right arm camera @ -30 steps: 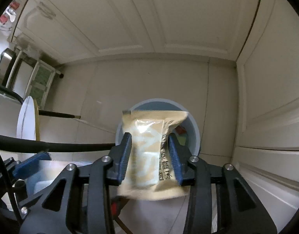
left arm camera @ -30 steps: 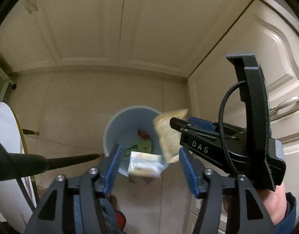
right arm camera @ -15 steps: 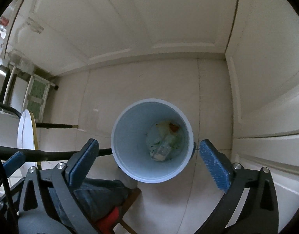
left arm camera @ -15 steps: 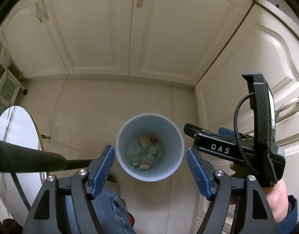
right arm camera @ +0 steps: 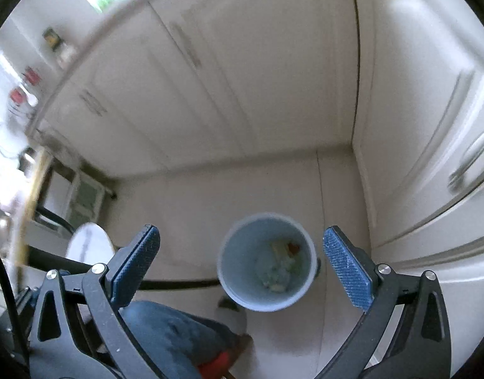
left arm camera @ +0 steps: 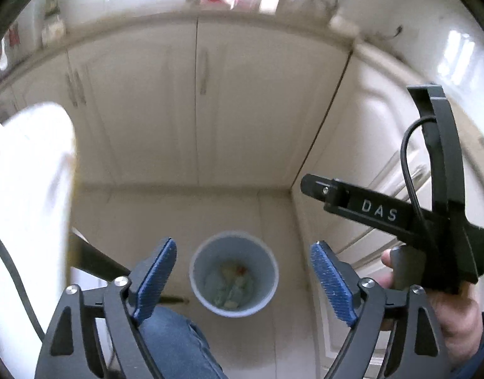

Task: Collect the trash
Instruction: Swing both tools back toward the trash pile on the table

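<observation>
A pale blue trash bin [left arm camera: 234, 273] stands on the tiled floor below, with several wrappers [left arm camera: 230, 284] lying in its bottom. My left gripper [left arm camera: 243, 276] is open and empty, high above the bin. My right gripper [right arm camera: 242, 263] is open and empty too, with the bin [right arm camera: 267, 263] seen between its fingers and the trash [right arm camera: 281, 265] inside. The right gripper's body [left arm camera: 399, 218] shows at the right of the left wrist view, held in a hand.
Cream cabinet doors [left arm camera: 197, 110] close the corner behind and right of the bin. A white round table [left arm camera: 24, 205] is at the left, small in the right wrist view [right arm camera: 88, 244]. The person's blue-jeaned knee [right arm camera: 175, 334] is below the grippers.
Both grippers opened and dropped their wrappers into the bin. Both have since risen well above the bin, which now looks smaller, and the counter top has come into view.
</observation>
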Motion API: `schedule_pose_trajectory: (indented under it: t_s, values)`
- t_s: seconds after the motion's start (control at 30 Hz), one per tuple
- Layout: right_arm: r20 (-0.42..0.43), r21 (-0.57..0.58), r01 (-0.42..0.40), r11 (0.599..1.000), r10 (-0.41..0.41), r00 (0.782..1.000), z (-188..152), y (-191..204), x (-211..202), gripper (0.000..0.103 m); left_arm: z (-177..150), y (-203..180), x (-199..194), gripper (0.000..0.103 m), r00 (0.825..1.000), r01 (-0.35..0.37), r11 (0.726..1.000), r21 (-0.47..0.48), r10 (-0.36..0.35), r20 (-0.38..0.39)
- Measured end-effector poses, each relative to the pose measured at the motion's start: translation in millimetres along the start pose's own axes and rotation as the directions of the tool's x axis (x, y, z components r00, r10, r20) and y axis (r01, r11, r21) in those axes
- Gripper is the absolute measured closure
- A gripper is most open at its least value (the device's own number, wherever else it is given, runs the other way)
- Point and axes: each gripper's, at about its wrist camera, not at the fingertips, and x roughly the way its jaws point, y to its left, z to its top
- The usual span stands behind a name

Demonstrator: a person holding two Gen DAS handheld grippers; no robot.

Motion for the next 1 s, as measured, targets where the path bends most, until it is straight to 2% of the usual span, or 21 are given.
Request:
schedule_pose_trajectory:
  t_s: [0.07,0.17,0.3,0.4,0.6,0.73,0.8,0.93,1.0]
  values:
    - [0.066,-0.018,-0.008,1.0,0.01,0.998,7,15,-33,0.0,-2,0,-29,0.009,0.998,-0.013,1.0,0.011,0.012,0.064]
    - [0.139,-0.051,-0.026,0.998,0.032,0.99,13,40,-73,0.0,-4,8,-80,0.004,0.985,-0.05,0.999,0.016,0.047,0.167]
    - [0.211,-0.126,-0.054,0.991,0.08,0.974,21,90,-115,0.0,-14,36,-139,0.001,0.952,-0.118,0.992,-0.041,0.125,0.281]
    - [0.246,-0.194,-0.08,0.978,0.127,0.961,20,135,-139,0.0,-25,52,-178,0.001,0.928,-0.155,0.983,-0.097,0.179,0.326]
    - [0.279,-0.32,-0.142,0.937,0.236,0.931,4,230,-169,0.0,-56,106,-230,0.001,0.885,-0.225,0.947,-0.23,0.298,0.359]
    - [0.276,-0.397,-0.143,0.907,0.266,0.924,-15,288,-175,0.0,-75,145,-271,0.001,0.854,-0.278,0.908,-0.314,0.384,0.352]
    - [0.266,-0.434,-0.16,0.887,0.296,0.917,-26,312,-178,0.0,-91,140,-293,0.001,0.836,-0.298,0.888,-0.35,0.42,0.353]
    - [0.239,-0.502,-0.188,0.844,0.344,0.908,-46,352,-182,0.0,-119,157,-329,0.001,0.803,-0.331,0.844,-0.421,0.486,0.344]
    - [0.225,-0.54,-0.197,0.818,0.366,0.903,-57,375,-183,0.0,-128,164,-341,0.001,0.794,-0.338,0.832,-0.44,0.503,0.342]
